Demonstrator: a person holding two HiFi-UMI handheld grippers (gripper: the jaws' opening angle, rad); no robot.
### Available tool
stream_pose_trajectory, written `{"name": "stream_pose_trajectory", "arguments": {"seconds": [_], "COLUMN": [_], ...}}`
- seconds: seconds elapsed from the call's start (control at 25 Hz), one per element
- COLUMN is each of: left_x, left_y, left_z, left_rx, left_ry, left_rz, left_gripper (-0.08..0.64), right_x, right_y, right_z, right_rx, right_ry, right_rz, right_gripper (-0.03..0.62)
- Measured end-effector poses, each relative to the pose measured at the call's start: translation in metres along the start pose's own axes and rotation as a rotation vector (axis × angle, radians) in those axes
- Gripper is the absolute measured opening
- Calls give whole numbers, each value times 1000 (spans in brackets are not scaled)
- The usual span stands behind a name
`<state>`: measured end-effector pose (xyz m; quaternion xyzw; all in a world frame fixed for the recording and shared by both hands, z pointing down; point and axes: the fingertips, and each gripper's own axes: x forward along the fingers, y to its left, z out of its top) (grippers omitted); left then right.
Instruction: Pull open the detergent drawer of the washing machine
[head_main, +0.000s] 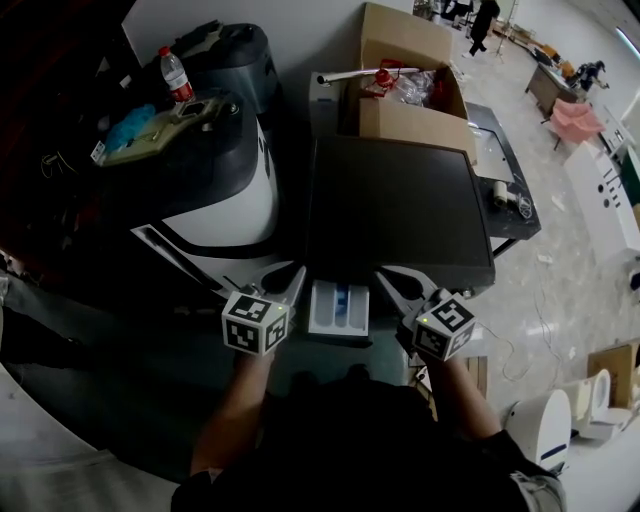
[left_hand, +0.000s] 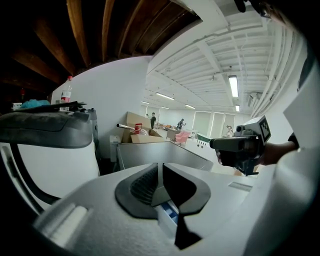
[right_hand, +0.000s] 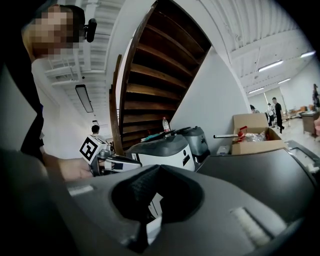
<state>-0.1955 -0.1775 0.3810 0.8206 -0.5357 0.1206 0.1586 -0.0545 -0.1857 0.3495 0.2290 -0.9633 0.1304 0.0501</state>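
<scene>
The left tool had its jaws drawn all but together, tips meeting, with nothing caught between them. It hung just beside the left edge of the detergent drawer. The right tool was closed tight and empty as well, just off the drawer's right side. The drawer stood pulled out from the front of the washing machine, its white tray with blue compartments showing between the two tools. To the left of the washing machine stood a bulky white and dark-grey machine with a water bottle on top. Behind the washing machine sat an open cardboard box.
</scene>
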Motion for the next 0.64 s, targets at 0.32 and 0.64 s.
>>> {"name": "stream_pose_trajectory", "arguments": {"seconds": [0.32, 0.64], "left_x": [1, 4], "left_y": [5, 7], "left_z": [-1, -4], "left_rx": [-21, -30], "left_ry": [-9, -6], "left_rz": [-7, -14], "left_gripper": [38, 37], "right_x": [2, 7], "right_y": [-6, -7], "right_z": [-6, -11], "right_rx": [12, 29], "right_ry": [18, 25], "right_rz": [-14, -9], "right_gripper": [2, 2]}}
